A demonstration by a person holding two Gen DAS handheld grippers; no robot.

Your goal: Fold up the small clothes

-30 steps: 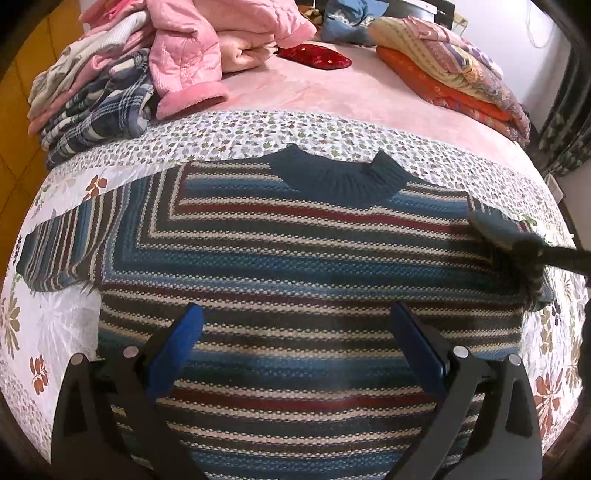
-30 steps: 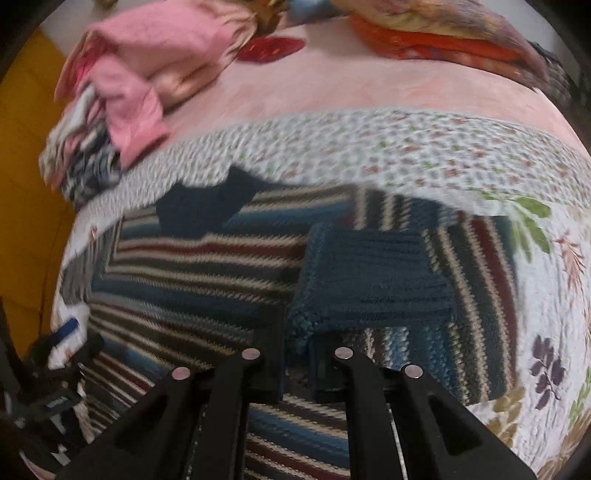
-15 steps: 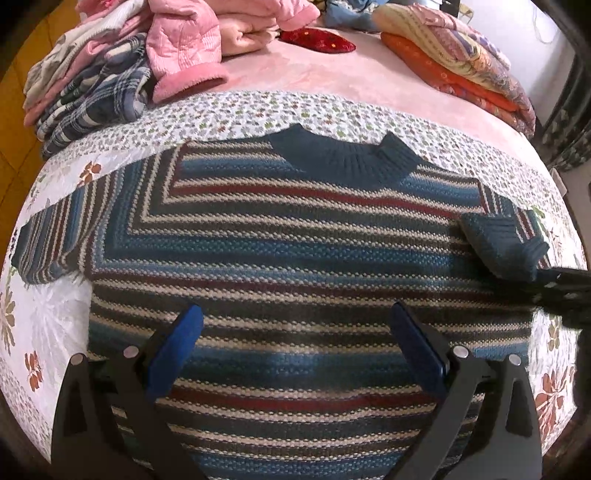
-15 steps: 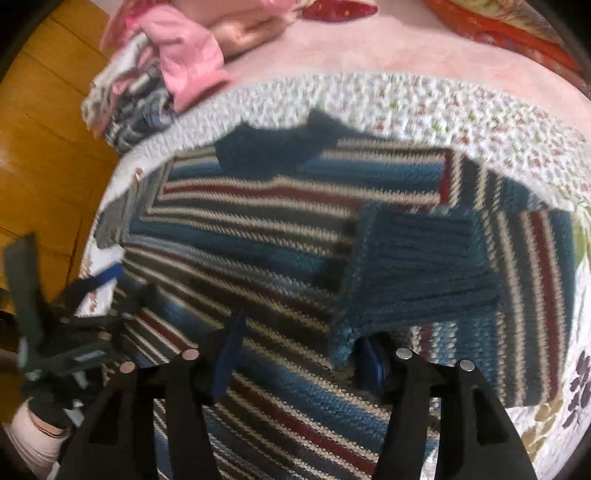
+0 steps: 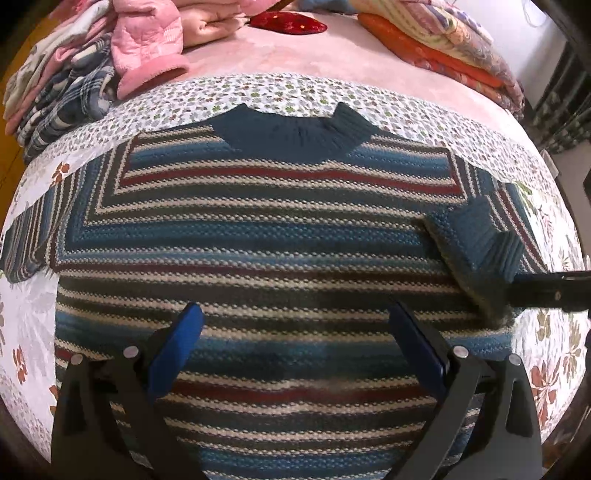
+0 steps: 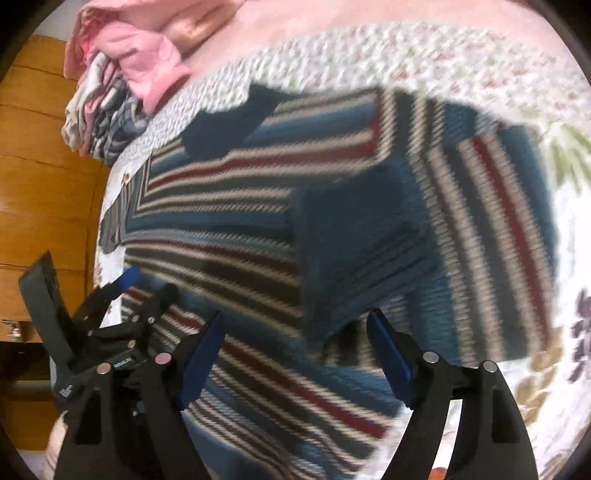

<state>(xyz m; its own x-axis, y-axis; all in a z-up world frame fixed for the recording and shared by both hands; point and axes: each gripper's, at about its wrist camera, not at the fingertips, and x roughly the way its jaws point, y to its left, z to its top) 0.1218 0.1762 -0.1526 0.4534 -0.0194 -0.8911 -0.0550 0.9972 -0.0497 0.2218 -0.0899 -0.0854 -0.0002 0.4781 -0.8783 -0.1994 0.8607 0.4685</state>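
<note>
Floral quilt [image 5: 303, 92] spread over pink bed [image 5: 295, 51]. Heap of pink and plaid clothes [image 5: 92, 66] at far left corner. Stack of folded orange and patterned blankets [image 5: 443, 40] at far right. Small red item [image 5: 288, 22], perhaps a cushion, between. Wooden floor [image 6: 40, 166] beside.

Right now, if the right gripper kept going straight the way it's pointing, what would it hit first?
Most likely the folded-in dark blue cuff of the striped sweater, which lies just ahead of the open right gripper. The picture is blurred, so depth is uncertain.
</note>
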